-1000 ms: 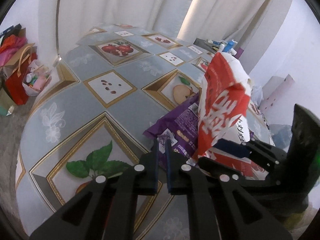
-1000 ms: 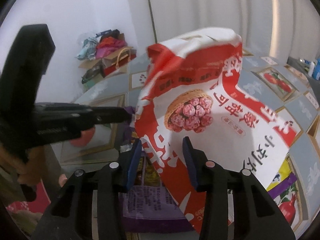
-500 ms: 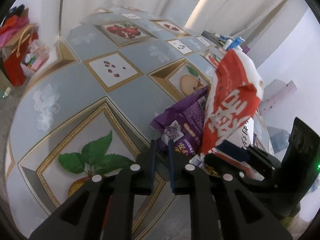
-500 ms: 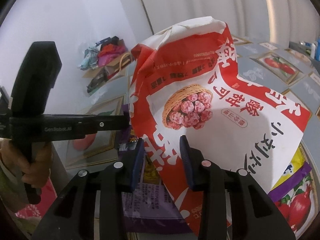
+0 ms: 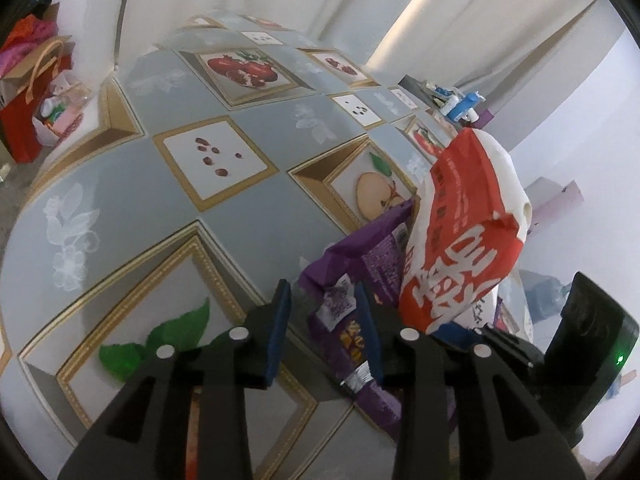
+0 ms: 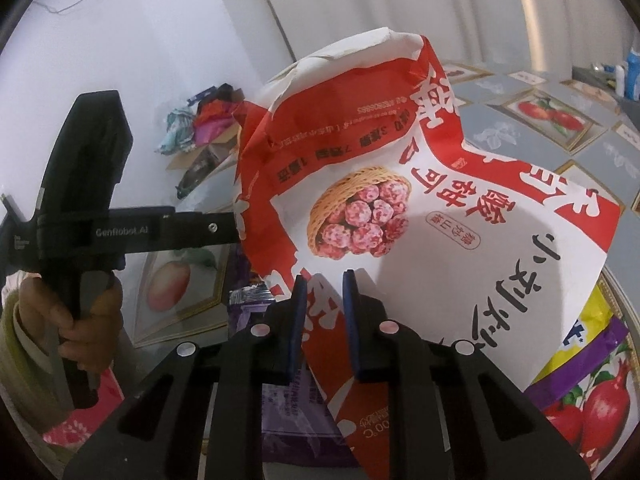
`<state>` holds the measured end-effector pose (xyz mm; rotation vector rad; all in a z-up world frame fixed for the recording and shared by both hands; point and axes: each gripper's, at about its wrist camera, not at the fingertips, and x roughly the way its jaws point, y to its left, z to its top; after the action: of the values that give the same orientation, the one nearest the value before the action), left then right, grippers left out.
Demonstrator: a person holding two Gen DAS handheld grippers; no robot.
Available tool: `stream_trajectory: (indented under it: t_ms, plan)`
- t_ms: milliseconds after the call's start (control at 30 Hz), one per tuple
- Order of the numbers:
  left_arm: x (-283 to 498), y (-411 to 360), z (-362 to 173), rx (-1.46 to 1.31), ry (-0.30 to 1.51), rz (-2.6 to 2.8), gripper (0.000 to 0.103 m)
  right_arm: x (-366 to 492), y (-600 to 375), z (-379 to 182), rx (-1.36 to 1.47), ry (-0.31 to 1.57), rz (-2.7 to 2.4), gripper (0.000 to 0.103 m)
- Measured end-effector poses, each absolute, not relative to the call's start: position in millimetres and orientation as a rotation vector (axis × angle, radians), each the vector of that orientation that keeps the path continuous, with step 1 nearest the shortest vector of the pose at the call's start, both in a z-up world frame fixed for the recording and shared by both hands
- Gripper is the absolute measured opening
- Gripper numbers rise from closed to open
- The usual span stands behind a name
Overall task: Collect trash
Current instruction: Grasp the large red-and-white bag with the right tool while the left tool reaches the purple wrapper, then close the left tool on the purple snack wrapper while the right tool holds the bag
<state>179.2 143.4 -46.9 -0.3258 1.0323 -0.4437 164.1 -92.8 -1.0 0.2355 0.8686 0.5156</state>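
Jaws of the right gripper (image 6: 322,304) have just been closing, with the lower edge of the red-and-white snack bag (image 6: 400,216) between them; whether the blue pads press the paper or stand just clear of it cannot be told from the right wrist view. Jaws of the left gripper (image 5: 322,312) have just been opening and stand apart, a torn corner of the purple snack wrapper (image 5: 360,276) between them, the pads not pressing it. Largest item: table (image 5: 140,200), covered by a grey-blue cloth printed with gold-framed fruit panels. The red-and-white bag stands upright at the near right part of the table, its top crumpled, with a printed basket of pink balls on its face. The purple wrapper lies flat on the cloth, touching the bag's base and partly under it. A yellow-and-purple pomegranate packet (image 6: 592,368) lies beside the bag on its right in the right wrist view. A hand (image 6: 80,320) grips the left gripper's handle. On the floor past the far table edge, a red gift bag (image 5: 28,112). Small bottles (image 5: 460,104) stand at the far right of the table.
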Motion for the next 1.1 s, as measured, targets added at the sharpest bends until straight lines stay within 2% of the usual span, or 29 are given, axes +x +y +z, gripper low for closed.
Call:
stream_trajectory:
  t_ms: [400,467,533,667,833,1033,1100]
  plan:
    - [175,155,-60,-0.507,1.059,-0.561,0.022,162,-94,-3,0.24,0.866,0.513,0.017]
    - [174,155,-64,-0.538,1.087,-0.586,0.015,162,-94,-3,0.241,0.865,0.513,0.017]
    - [173,156,-67,-0.607,1.101,-0.617,0.015,162,-94,-3,0.241,0.865,0.511,0.017]
    - [171,151,-64,-0.544,1.089,-0.591,0.003,162,-93,-3,0.233,0.865,0.51,0.017]
    - [165,138,-58,-0.383,1.063,-0.542,0.002,160,-86,4,0.16,0.872,0.49,0.018]
    - [164,138,-54,-0.358,1.054,-0.551,0.001,146,-73,15,0.059,0.844,0.506,0.029]
    - [163,140,-53,-0.357,1.055,-0.555,0.001,145,-68,15,0.016,0.84,0.502,0.03]
